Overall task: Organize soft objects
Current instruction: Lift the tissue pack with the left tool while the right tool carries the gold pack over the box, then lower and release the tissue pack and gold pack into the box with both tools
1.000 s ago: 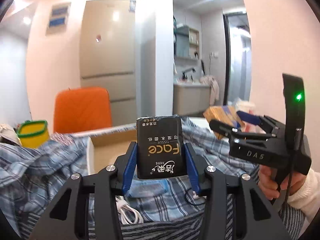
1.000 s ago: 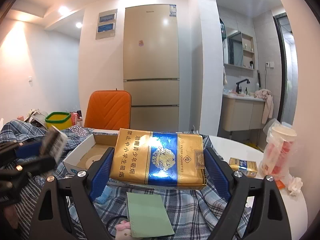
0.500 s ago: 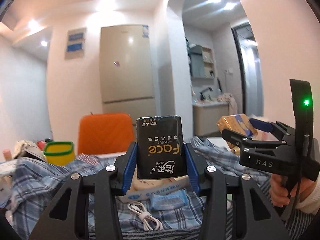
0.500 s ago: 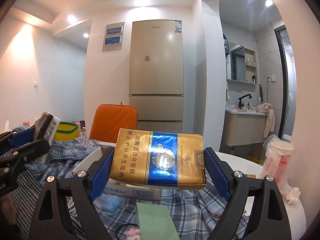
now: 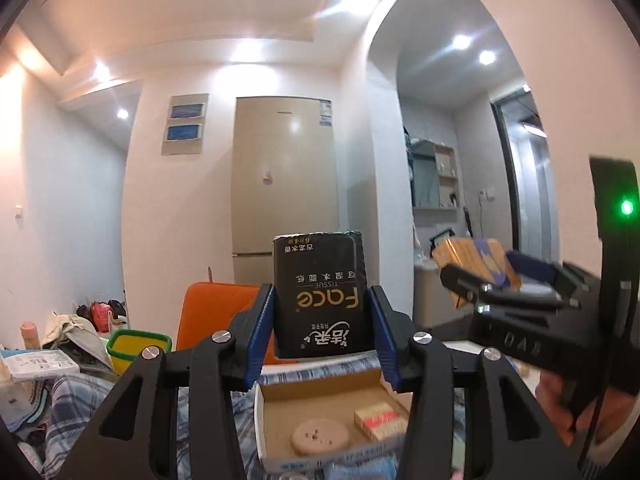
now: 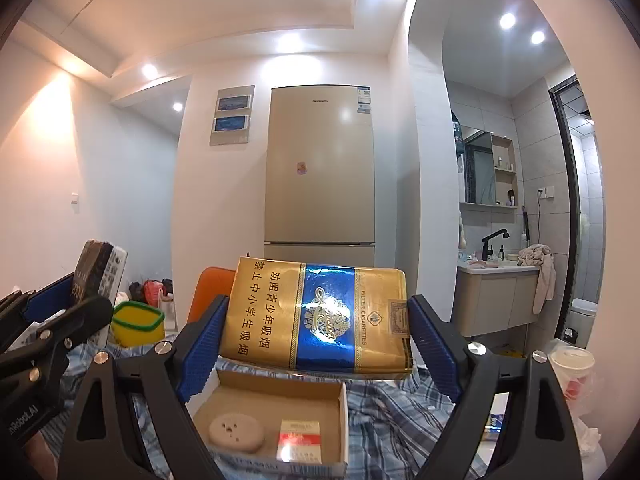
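Observation:
My left gripper (image 5: 322,320) is shut on a black Face tissue pack (image 5: 320,292), held upright in the air. My right gripper (image 6: 316,332) is shut on a gold and blue soft cigarette pack (image 6: 316,316), held level. Both hang above an open cardboard box (image 6: 340,400) that lies on a blue plaid cloth (image 6: 400,412). The box holds a round beige disc (image 6: 237,433) and a small red and white pack (image 6: 299,440). The right gripper shows at the right of the left wrist view (image 5: 492,276). The left gripper shows at the left of the right wrist view (image 6: 68,300).
An orange chair back (image 5: 216,316) stands behind the table. A yellow tub with a green rim (image 6: 136,322) sits at the left amid clutter. A paper cup in a plastic bag (image 6: 572,372) stands at the right. A fridge (image 6: 320,168) is at the back wall.
Both grippers have risen and tilted up, each still holding its pack. The open box now lies directly below them, with the disc and the small pack inside in view.

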A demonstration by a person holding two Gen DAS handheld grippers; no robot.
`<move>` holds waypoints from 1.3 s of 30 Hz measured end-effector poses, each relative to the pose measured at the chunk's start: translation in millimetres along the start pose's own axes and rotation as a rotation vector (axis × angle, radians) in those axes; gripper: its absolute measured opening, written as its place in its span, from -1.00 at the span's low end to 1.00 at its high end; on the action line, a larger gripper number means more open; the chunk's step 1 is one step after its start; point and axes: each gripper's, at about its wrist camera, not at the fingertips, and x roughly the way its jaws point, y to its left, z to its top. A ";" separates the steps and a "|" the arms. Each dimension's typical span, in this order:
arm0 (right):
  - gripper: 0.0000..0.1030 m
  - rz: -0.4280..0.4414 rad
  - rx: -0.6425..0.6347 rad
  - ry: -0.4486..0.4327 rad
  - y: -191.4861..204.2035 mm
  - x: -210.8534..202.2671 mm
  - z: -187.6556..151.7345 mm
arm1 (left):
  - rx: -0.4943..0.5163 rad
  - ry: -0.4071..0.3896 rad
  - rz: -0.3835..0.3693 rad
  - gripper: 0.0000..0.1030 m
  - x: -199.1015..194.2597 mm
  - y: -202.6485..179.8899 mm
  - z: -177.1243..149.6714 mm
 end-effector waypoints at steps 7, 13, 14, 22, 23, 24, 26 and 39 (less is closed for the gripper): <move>0.73 -0.026 0.013 0.020 7.4 38.8 -14.3 | 0.007 -0.053 0.040 -0.13 25.2 5.8 -9.5; 0.73 -0.056 -0.014 0.065 9.2 59.0 -42.0 | 0.017 -0.002 0.069 -0.13 45.1 8.2 -32.9; 0.73 -0.056 -0.010 0.078 8.1 60.7 -46.1 | 0.011 0.014 0.071 -0.13 48.4 9.8 -37.2; 0.73 -0.039 -0.031 0.199 6.5 83.9 -79.7 | 0.007 0.134 0.089 -0.13 69.4 12.0 -64.4; 0.73 -0.034 -0.027 0.220 6.1 87.4 -83.0 | 0.001 0.149 0.088 -0.13 71.9 13.0 -66.0; 0.73 -0.031 -0.026 0.231 4.4 88.9 -85.3 | -0.006 0.163 0.088 -0.13 74.1 14.1 -67.3; 0.73 -0.013 -0.017 0.270 2.1 96.5 -89.4 | -0.032 0.198 0.080 -0.13 78.5 18.4 -70.4; 0.74 0.041 -0.015 0.507 1.6 140.2 -118.8 | -0.039 0.270 0.069 -0.12 90.9 18.0 -78.9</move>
